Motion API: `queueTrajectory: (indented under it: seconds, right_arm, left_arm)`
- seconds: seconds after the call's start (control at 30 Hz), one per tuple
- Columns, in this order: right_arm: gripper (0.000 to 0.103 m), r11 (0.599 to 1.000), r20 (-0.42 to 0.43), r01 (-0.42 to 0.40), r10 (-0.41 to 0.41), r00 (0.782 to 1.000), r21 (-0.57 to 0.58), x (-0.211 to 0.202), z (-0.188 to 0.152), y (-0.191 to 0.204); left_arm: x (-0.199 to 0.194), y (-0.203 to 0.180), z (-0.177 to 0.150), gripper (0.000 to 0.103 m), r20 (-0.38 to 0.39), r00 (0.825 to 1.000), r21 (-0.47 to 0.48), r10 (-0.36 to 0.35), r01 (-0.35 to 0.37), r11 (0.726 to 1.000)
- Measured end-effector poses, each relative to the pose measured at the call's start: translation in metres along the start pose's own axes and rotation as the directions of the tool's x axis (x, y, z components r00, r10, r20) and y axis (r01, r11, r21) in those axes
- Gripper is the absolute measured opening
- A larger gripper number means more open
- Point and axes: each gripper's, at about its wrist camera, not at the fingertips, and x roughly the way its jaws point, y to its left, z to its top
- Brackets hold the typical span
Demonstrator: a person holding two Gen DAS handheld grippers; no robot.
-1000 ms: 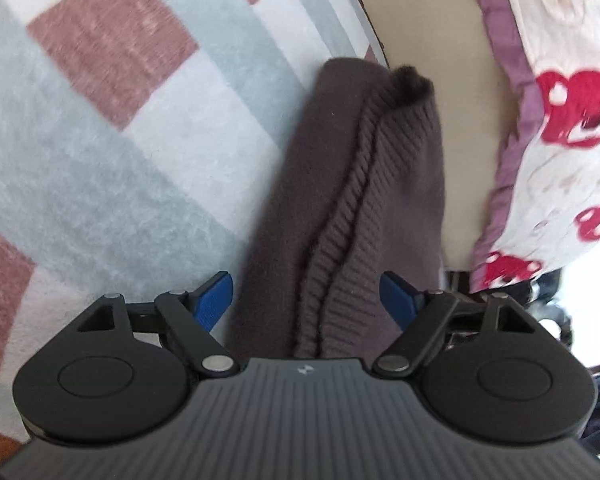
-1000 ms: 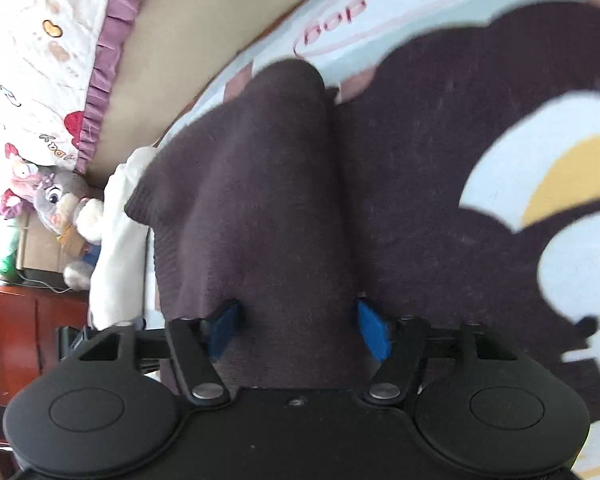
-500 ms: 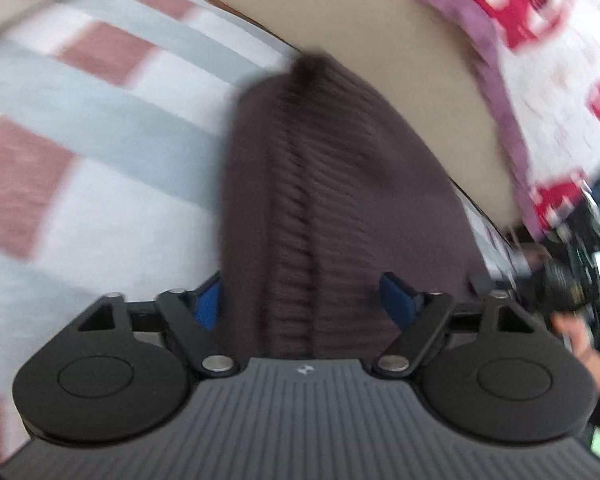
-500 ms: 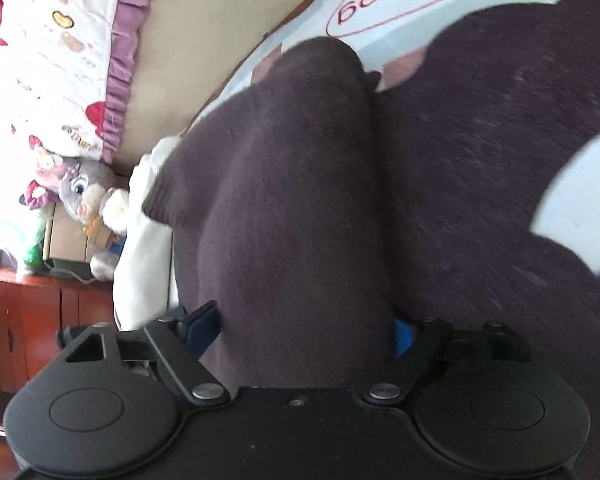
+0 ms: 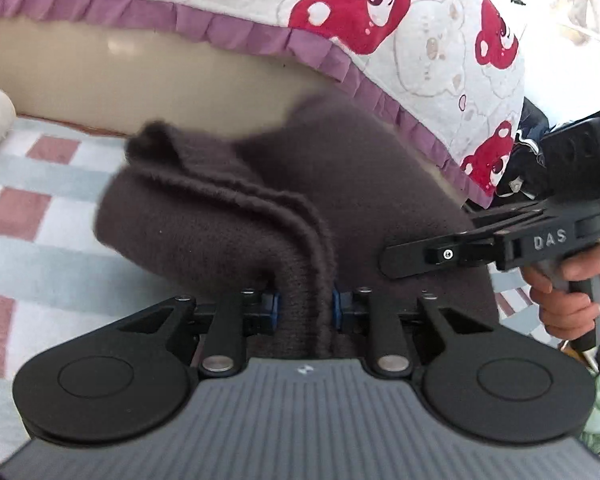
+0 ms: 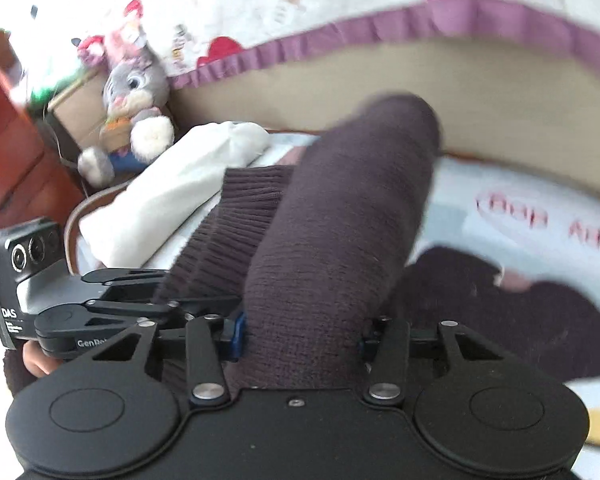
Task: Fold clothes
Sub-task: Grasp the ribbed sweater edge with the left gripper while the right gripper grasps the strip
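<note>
Brown knit sweater point(image 5: 228, 232) bunched between both closing grippers, left point(image 5: 305, 307) and right point(image 6: 300, 332); lift step, next lay flat.

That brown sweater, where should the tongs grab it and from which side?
Grab the brown sweater at its thick ribbed edge, coming straight at that edge from the near side. The edge stands out as a firm doubled ridge. The left tongs are closing on it there now; the right tongs are closing around a fatter rolled part.
</note>
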Motion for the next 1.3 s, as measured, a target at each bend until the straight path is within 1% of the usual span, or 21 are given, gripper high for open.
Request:
queueTrajectory:
  seconds: [0.07, 0.13, 0.23, 0.27, 0.3, 0.37, 0.43, 0.53, 0.6, 0.67, 0.7, 0.73, 0.77, 0.87, 0.93, 1.0, 1.07, 1.13, 1.23, 1.27, 1.3]
  right_arm:
    - [0.053, 0.997, -0.031, 0.064, -0.065, 0.997, -0.041, 0.011, 0.0, 0.002]
    - [0.055, 0.994, -0.059, 0.103, -0.101, 0.993, 0.021, 0.022, -0.006, -0.018]
    - [0.06, 0.975, -0.067, 0.089, -0.076, 0.995, 0.203, 0.025, -0.017, -0.058]
    - [0.062, 0.963, -0.07, 0.072, -0.055, 0.996, 0.26, 0.024, -0.022, -0.071]
    - [0.063, 0.952, -0.076, 0.062, -0.041, 0.996, 0.3, 0.023, -0.027, -0.082]
    - [0.068, 0.943, -0.097, 0.061, -0.031, 0.995, 0.328, 0.021, -0.035, -0.093]
    - [0.072, 0.942, -0.12, 0.061, -0.022, 0.993, 0.329, 0.02, -0.042, -0.097]
    - [0.076, 0.939, -0.133, 0.041, 0.005, 0.991, 0.341, 0.016, -0.057, -0.102]
    - [0.078, 0.921, -0.127, 0.004, 0.049, 0.991, 0.389, 0.013, -0.069, -0.107]
    - [0.079, 0.894, -0.115, -0.038, 0.1, 0.988, 0.447, 0.009, -0.082, -0.113]
    - [0.08, 0.878, -0.108, -0.06, 0.125, 0.986, 0.475, 0.008, -0.088, -0.116]
    - [0.08, 0.861, -0.1, -0.08, 0.15, 0.984, 0.502, 0.006, -0.095, -0.119]
    - [0.08, 0.846, -0.092, -0.097, 0.17, 0.981, 0.524, 0.005, -0.1, -0.121]
    - [0.08, 0.83, -0.083, -0.124, 0.201, 0.976, 0.544, 0.009, -0.103, -0.124]
    - [0.08, 0.845, -0.097, -0.13, 0.209, 0.973, 0.518, 0.016, -0.098, -0.123]
    - [0.082, 0.864, -0.112, -0.127, 0.206, 0.972, 0.487, 0.025, -0.092, -0.121]
    - [0.083, 0.875, -0.117, -0.123, 0.2, 0.973, 0.468, 0.029, -0.086, -0.121]
    - [0.083, 0.898, -0.129, -0.105, 0.175, 0.976, 0.428, 0.033, -0.08, -0.115]
    - [0.066, 0.943, -0.115, -0.056, 0.099, 0.988, 0.329, 0.031, -0.077, -0.098]
    - [0.06, 0.959, -0.102, -0.038, 0.07, 0.992, 0.282, 0.027, -0.077, -0.089]
    - [0.058, 0.971, -0.089, -0.024, 0.047, 0.995, 0.238, 0.022, -0.076, -0.08]
  left_arm:
    - [0.009, 0.016, -0.001, 0.022, -0.057, 0.997, -0.039, 0.059, -0.061, 0.997]
    - [0.012, 0.033, -0.001, 0.024, -0.109, 0.993, -0.12, 0.047, -0.06, 0.991]
    - [0.008, 0.051, 0.001, 0.024, -0.162, 0.987, -0.252, -0.017, -0.025, 0.968]
    - [0.01, 0.052, 0.002, 0.025, -0.186, 0.982, -0.265, -0.03, -0.02, 0.964]
    - [0.012, 0.051, 0.002, 0.03, -0.218, 0.975, -0.257, -0.032, -0.025, 0.966]
    - [0.022, 0.045, 0.002, 0.036, -0.275, 0.96, -0.236, -0.041, -0.026, 0.971]
    - [0.023, 0.043, 0.001, 0.046, -0.284, 0.956, -0.248, -0.075, 0.002, 0.969]
    - [0.025, 0.042, -0.001, 0.05, -0.268, 0.958, -0.278, -0.104, 0.026, 0.96]
    - [0.028, 0.043, -0.004, 0.05, -0.269, 0.96, -0.268, -0.075, 0.0, 0.964]
    - [0.033, 0.044, -0.007, 0.058, -0.283, 0.959, -0.247, -0.03, -0.043, 0.968]
    - [0.038, 0.047, -0.009, 0.07, -0.307, 0.952, -0.246, -0.004, -0.074, 0.967]
    - [0.042, 0.05, -0.012, 0.076, -0.324, 0.946, -0.25, 0.009, -0.095, 0.964]
    - [0.043, 0.053, -0.014, 0.076, -0.327, 0.945, -0.271, -0.008, -0.086, 0.959]
    - [0.047, 0.051, -0.012, 0.066, -0.31, 0.944, -0.343, -0.111, -0.002, 0.939]
    - [0.044, 0.037, -0.01, 0.05, -0.294, 0.951, -0.297, -0.099, 0.007, 0.955]
    - [0.042, 0.022, -0.01, 0.038, -0.301, 0.954, -0.174, -0.005, -0.049, 0.984]
    - [0.044, 0.01, -0.012, 0.034, -0.304, 0.949, -0.076, 0.08, -0.108, 0.991]
    - [0.044, -0.004, -0.013, 0.033, -0.304, 0.938, 0.007, 0.166, -0.171, 0.985]
    - [0.042, -0.035, -0.014, 0.028, -0.261, 0.925, 0.157, 0.276, -0.241, 0.958]
    - [0.042, -0.044, -0.015, 0.027, -0.243, 0.922, 0.198, 0.302, -0.257, 0.946]
    - [0.04, -0.051, -0.015, 0.026, -0.228, 0.922, 0.222, 0.313, -0.263, 0.939]
